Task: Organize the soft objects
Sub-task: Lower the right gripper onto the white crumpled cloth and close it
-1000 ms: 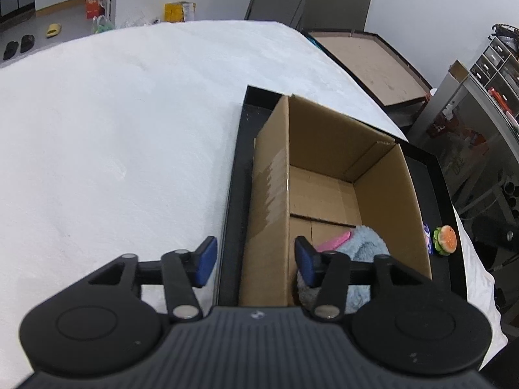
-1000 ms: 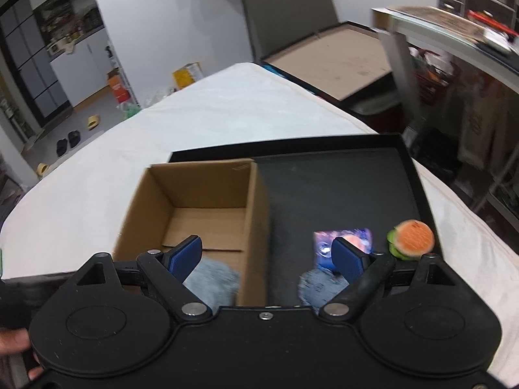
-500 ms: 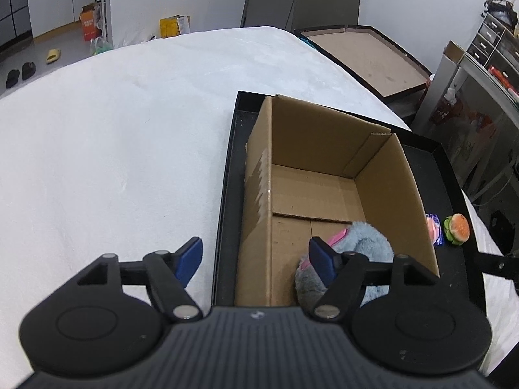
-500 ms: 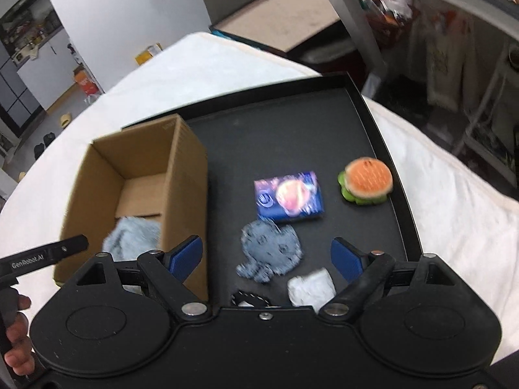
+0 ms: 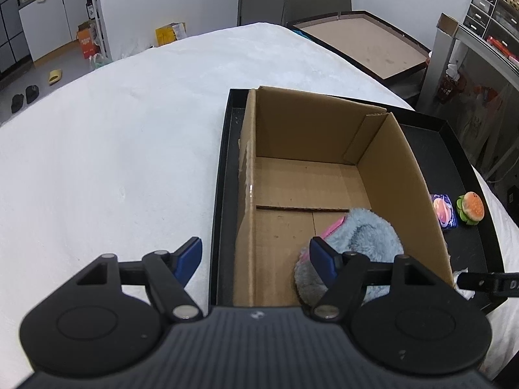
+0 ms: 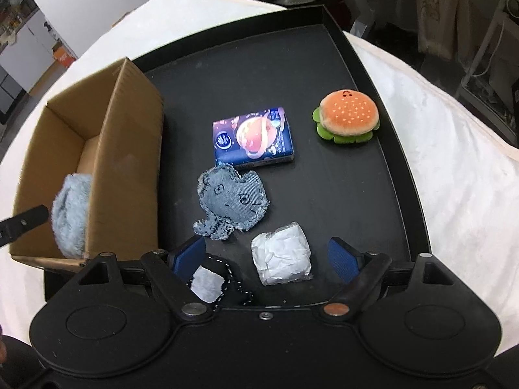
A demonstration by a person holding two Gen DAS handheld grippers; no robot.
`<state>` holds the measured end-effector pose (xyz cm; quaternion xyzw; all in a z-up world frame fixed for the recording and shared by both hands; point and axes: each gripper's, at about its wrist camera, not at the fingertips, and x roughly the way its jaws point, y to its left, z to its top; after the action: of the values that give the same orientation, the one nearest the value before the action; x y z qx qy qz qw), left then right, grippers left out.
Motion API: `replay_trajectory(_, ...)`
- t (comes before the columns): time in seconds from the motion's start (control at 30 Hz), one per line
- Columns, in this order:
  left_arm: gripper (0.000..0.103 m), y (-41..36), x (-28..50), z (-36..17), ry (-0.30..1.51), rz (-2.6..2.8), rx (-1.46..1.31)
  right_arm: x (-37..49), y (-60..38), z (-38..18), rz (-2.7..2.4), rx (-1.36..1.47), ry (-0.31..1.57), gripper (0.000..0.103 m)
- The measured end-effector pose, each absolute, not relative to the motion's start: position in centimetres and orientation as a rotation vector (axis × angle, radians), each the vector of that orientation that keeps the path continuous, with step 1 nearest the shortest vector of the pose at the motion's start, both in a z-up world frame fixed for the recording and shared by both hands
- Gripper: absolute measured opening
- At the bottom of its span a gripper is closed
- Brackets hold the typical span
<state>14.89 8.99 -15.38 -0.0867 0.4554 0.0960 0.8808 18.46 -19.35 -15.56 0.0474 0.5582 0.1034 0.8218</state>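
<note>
An open cardboard box (image 5: pixel 324 149) stands in a black tray (image 6: pixel 373 64); the box also shows in the right wrist view (image 6: pixel 129 149). A fluffy blue-grey plush (image 5: pixel 366 236) with pink trim lies in its near corner, seen too in the right wrist view (image 6: pixel 69 214). My left gripper (image 5: pixel 256 256) is open and empty above the box's near left wall. My right gripper (image 6: pixel 267 256) is open over a white crumpled packet (image 6: pixel 282 257). Beyond it lie a denim cat-shaped patch (image 6: pixel 232 204), a blue tissue pack (image 6: pixel 253 139) and a burger plush (image 6: pixel 347 116). A black-and-white patch (image 6: pixel 211 282) lies by the left finger.
The tray rests on a white fluffy cover (image 5: pixel 113 149). A brown board (image 5: pixel 363 42) and shelving (image 5: pixel 480 32) stand beyond the far right. The tissue pack (image 5: pixel 442 209) and burger plush (image 5: pixel 470 207) show right of the box in the left wrist view.
My right gripper has tilted down and drawn back over the tray, bringing the white packet and patches between its fingers. My left gripper has pulled back slightly and opened wider.
</note>
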Motion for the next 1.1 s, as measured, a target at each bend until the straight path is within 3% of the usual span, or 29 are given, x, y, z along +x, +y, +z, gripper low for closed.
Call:
replay_trajectory(0.23, 0.072, 8.5, 15.0, -15.4, 0.949, 0.209, -0.163, 18.8, -19.3, -17.0, 0.218, 0.068, 1.239, 0.074)
replay_trajectory(0.3, 0.072, 8.3, 15.0, -15.4, 0.949, 0.208, -0.156, 19.0, -19.4, -17.4, 0.214, 0.069, 1.256, 0.065)
replay_trajectory(0.37, 0.072, 8.2, 14.9, -15.3, 0.947, 0.208, -0.149, 19.0, -19.4, -17.7, 0.217, 0.069, 1.265, 0.042)
replay_trajectory(1.1, 0.072, 9.1, 14.3, -15.0, 0.928, 0.197, -0.182, 18.5, -19.3, -13.5, 0.222, 0.096, 1.124, 0.041)
